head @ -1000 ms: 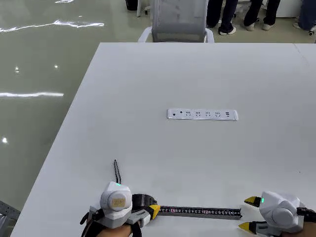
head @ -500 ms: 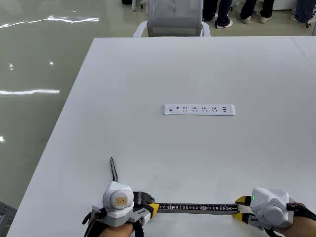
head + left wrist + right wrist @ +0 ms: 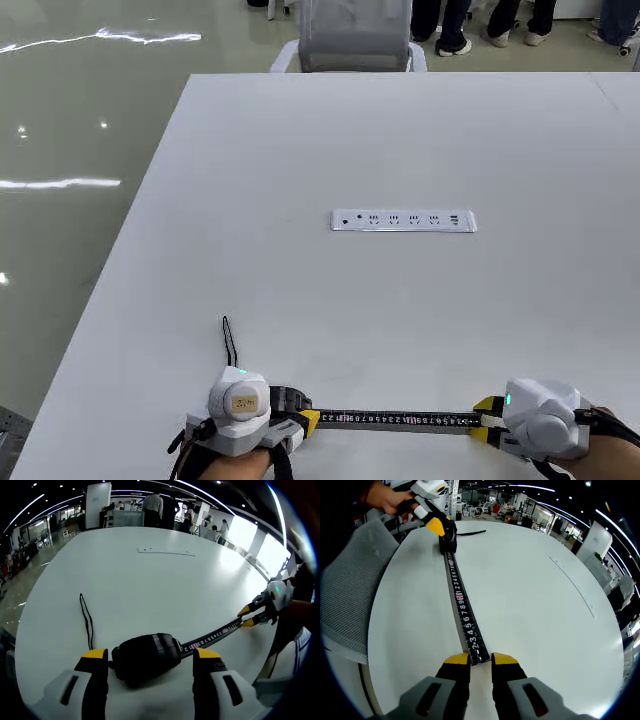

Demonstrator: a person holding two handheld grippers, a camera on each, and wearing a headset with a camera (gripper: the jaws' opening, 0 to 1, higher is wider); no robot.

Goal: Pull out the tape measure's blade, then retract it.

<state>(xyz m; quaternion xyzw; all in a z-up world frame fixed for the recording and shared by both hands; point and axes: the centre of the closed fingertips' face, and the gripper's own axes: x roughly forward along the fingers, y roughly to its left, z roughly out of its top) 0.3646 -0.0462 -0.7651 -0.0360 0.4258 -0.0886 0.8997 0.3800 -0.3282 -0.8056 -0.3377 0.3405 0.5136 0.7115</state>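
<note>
White workbench [image 3: 400, 140] | your left gripper [image 3: 150, 654] clamps black tape-measure case [image 3: 448, 541], well nearer you than white power strip [image 3: 404, 221] | your right gripper [image 3: 480, 659] pinches tip of black numbered blade [image 3: 400, 420], stretched parallel to strip

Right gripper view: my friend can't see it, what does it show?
The right gripper pinches the end of a tape measure's blade between its yellow-tipped jaws. The numbered blade runs across the white table to the black case, held by the left gripper.
</note>
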